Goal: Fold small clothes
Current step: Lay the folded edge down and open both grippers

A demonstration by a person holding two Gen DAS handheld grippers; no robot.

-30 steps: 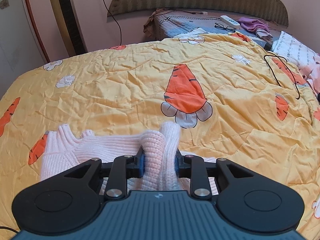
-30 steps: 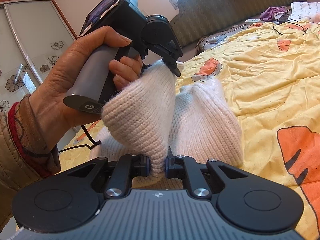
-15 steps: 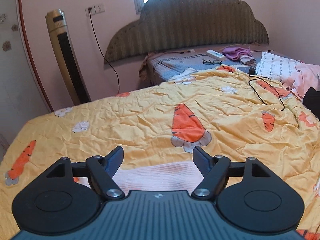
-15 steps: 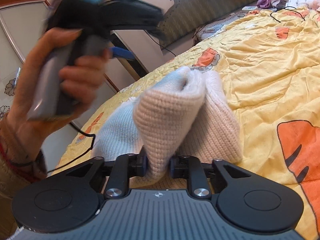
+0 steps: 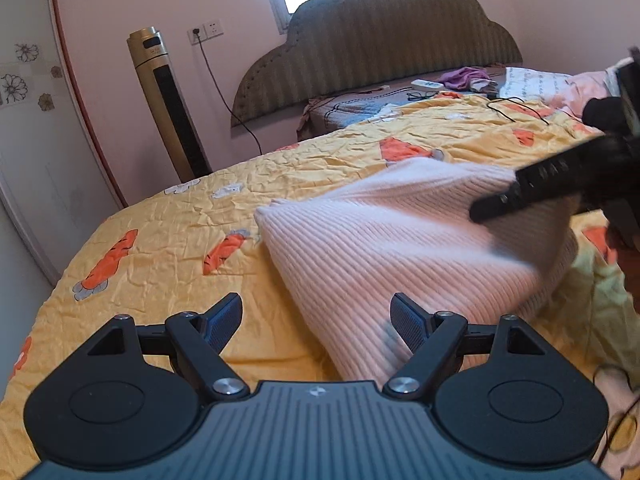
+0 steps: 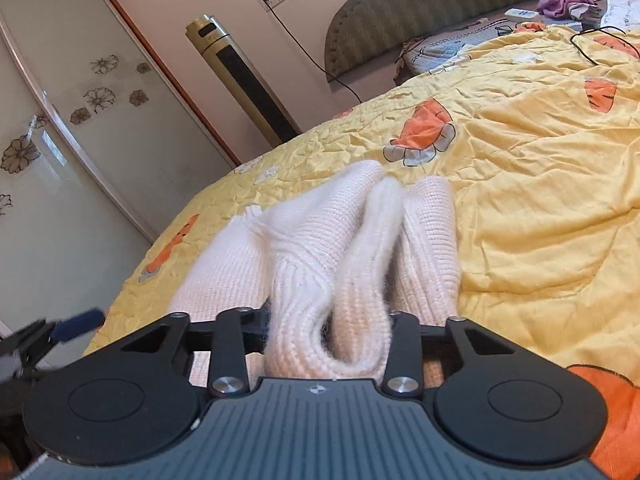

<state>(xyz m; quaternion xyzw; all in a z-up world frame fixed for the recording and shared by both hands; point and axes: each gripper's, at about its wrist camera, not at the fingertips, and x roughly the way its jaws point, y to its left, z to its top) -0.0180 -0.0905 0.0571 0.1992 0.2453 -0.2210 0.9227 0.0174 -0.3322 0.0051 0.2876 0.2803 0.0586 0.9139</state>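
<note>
A bedroom with pink walls, a padded headboard [image 5: 380,36] and a tall gold tower fan [image 5: 168,104] by the wall. The bed is covered by a yellow quilt [image 5: 168,224] printed with orange carrots, and this is where the folding takes place.

A second ago both sets of tongs pinched the pink knitted sweater [image 5: 400,248], holding a bunched fold up between them. Now the left tongs [image 5: 318,322] are spread wide and hold nothing; they have let go and drawn back, low over the quilt. The sweater lies just ahead of them and toward their right, its near edge beside the right finger, its far part lifted off the bed.

The right tongs [image 6: 328,320] are pressed onto a thick gather of the sweater [image 6: 320,248], several knit layers bunched between the fingers. From the left camera the right tool appears as a blurred black shape at the upper right, so it is moving.

Judging from this, one fold has been brought over and the left side released, leaving the right tongs to carry or lay the garment alone. The sweater is not yet flat; the bundle looks loose and could slump open once released.
</note>
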